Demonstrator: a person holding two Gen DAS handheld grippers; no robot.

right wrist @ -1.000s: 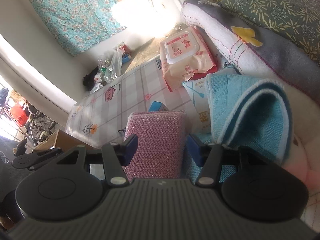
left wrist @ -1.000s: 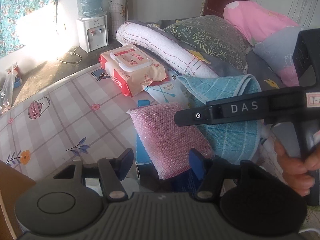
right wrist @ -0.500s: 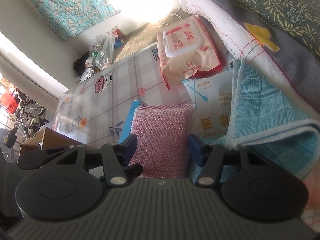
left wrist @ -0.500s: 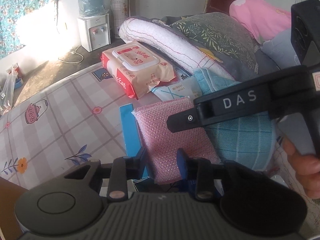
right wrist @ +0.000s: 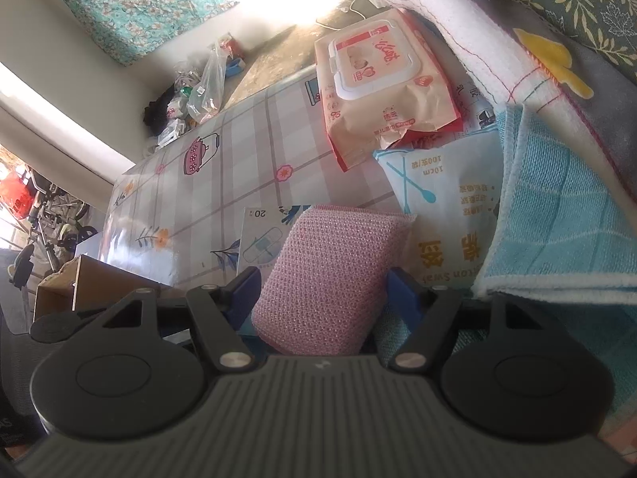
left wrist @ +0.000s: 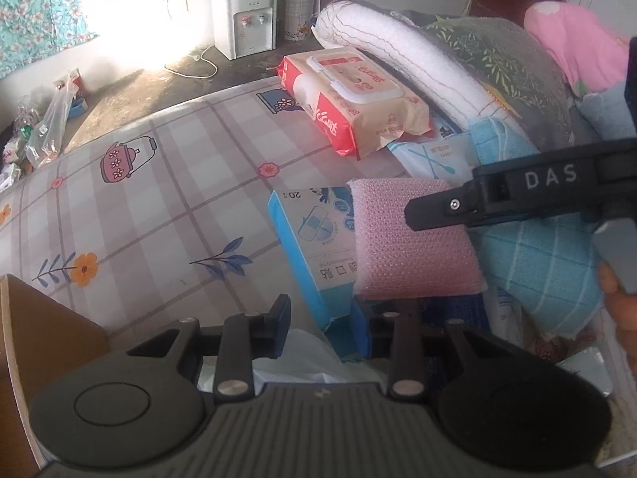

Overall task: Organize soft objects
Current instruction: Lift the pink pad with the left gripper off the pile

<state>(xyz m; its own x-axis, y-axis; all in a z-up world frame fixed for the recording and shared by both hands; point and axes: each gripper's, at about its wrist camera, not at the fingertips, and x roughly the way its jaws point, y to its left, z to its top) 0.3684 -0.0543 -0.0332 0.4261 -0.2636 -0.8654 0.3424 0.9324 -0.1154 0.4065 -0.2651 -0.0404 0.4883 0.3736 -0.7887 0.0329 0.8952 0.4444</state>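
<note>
Landmark: I take the pink sponge (right wrist: pixel 330 275) as my reference; it lies tilted on the blue plaster box (left wrist: pixel 314 247), on the checked tablecloth (left wrist: pixel 159 183).

Right gripper (right wrist: pixel 322 290): I see the sponge's near end between my two blue pads; the jaws are opening, and there is a sliver of gap on each side, so I am not squeezing it.

Left gripper (left wrist: pixel 322 322): just in front of the sponge, over the near corner of the blue box. The jaws stand part-way apart with nothing pinched; I see only crumpled white plastic (left wrist: pixel 302 354) beneath them.

Blue checked cloth (right wrist: pixel 557 223): folded, right beside the sponge on its right, partly over the cotton swab packet (right wrist: pixel 442 207).

Cotton swab packet: touching the sponge's far right corner, behind it.

Wet wipes pack (left wrist: pixel 354 95): beyond the sponge, well apart, lid up.

White rolled towel (left wrist: pixel 406 55): behind the wipes, far from the sponge, leaning on the leaf-print cushion (left wrist: pixel 513 59).

Cardboard box (left wrist: pixel 43 342): to the left of the sponge, off the table edge.

Hand (left wrist: pixel 621 310): a person's fingers hold the right gripper's handle, to the right of the sponge.
</note>
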